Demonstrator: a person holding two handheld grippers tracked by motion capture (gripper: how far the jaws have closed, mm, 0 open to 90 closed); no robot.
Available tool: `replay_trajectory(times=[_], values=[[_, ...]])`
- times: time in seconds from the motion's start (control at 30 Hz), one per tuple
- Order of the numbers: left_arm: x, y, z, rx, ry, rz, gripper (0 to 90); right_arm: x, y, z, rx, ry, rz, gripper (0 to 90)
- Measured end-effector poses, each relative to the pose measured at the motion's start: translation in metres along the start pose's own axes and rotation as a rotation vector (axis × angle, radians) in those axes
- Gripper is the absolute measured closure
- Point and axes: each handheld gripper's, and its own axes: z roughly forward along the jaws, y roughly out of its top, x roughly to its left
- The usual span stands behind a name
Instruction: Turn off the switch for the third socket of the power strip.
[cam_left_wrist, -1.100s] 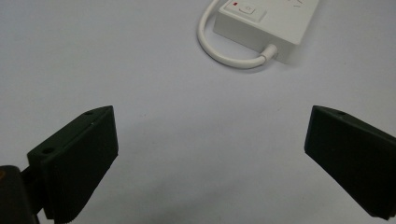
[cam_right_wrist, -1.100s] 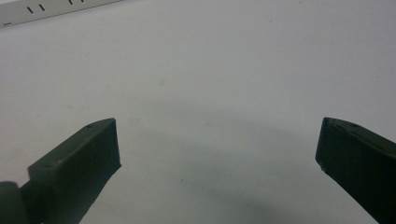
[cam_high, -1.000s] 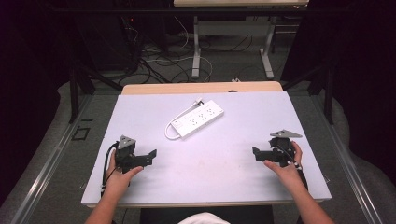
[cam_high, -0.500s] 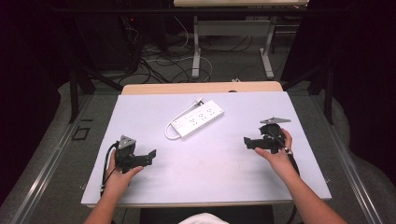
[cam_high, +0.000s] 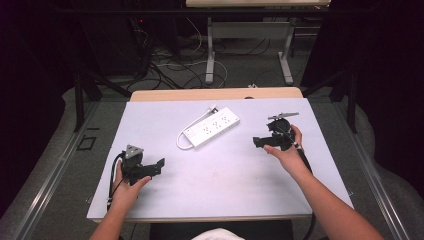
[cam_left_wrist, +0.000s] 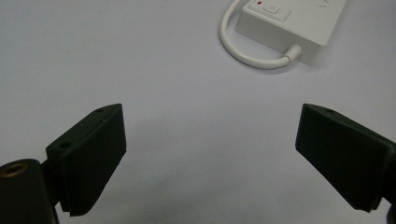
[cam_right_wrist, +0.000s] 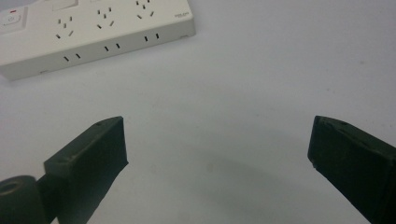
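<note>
A white power strip (cam_high: 211, 127) lies slanted near the middle of the white table (cam_high: 220, 175), its short white cable (cam_high: 181, 142) looping off its near-left end. In the left gripper view the strip's switch end (cam_left_wrist: 280, 18) and cable (cam_left_wrist: 252, 55) show ahead and to the right. My left gripper (cam_high: 159, 166) rests at the table's front left, open and empty. My right gripper (cam_high: 258, 141) is held just right of the strip, open and empty. The right gripper view has the strip's sockets (cam_right_wrist: 93, 32) ahead at upper left.
A wooden table edge (cam_high: 215, 94) runs behind the white top. Beyond it are metal desk legs (cam_high: 211, 55) and tangled cables (cam_high: 170, 60) on the floor. Dark frame posts (cam_high: 80, 95) stand at the left and right.
My right gripper has moved away from the front right, forward and leftward, closer to the power strip. The left gripper has stayed in place.
</note>
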Motion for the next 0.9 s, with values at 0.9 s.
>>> replay_trajectory(times=[0.9], values=[[0.002, 0.000, 0.003, 0.009, 0.031, 0.014, 0.6, 0.027, 0.062, 0.036, 0.072, -0.008, -0.099, 7.2]])
